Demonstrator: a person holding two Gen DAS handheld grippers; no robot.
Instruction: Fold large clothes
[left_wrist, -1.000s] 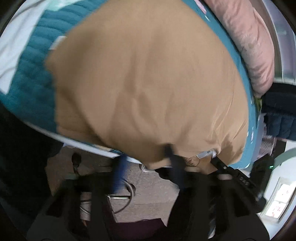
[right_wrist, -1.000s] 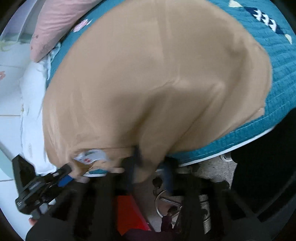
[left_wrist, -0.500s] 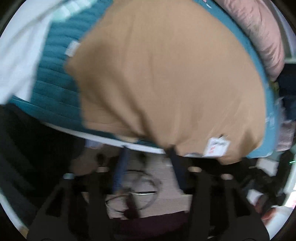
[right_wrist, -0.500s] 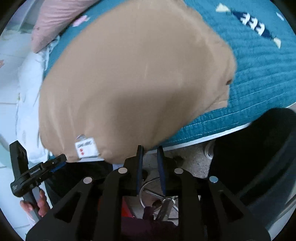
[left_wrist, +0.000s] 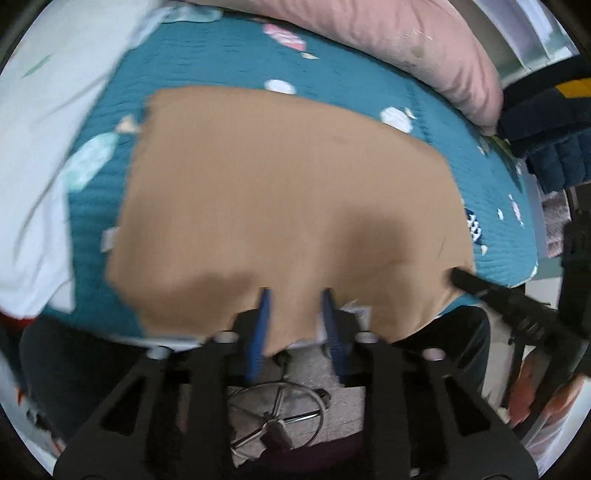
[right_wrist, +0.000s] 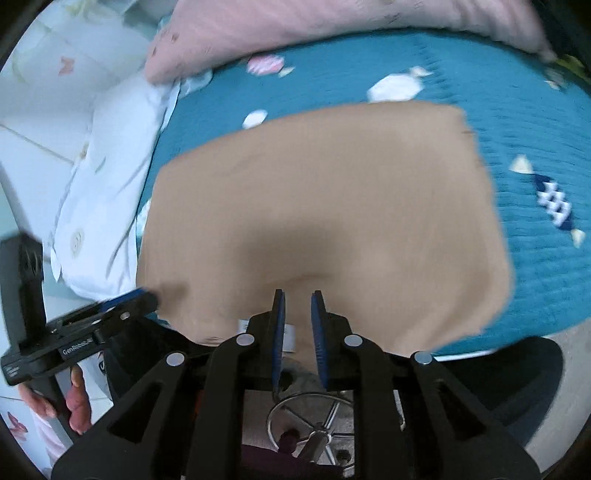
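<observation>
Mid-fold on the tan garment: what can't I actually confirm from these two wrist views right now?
- Left wrist: motion blur hides whether the left claw pinches the tan garment.
- Right wrist: right claw covers the white tag, print unreadable.
- Both views: the garment's near hem hangs past the teal quilt, behind the claw bodies.
- Garment type: only flat cloth shows.

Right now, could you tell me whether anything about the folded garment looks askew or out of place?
Yes: the tan garment overhangs the near edge of the teal bedspread, its front hem uneven, with a white tag poking out underneath.
</observation>
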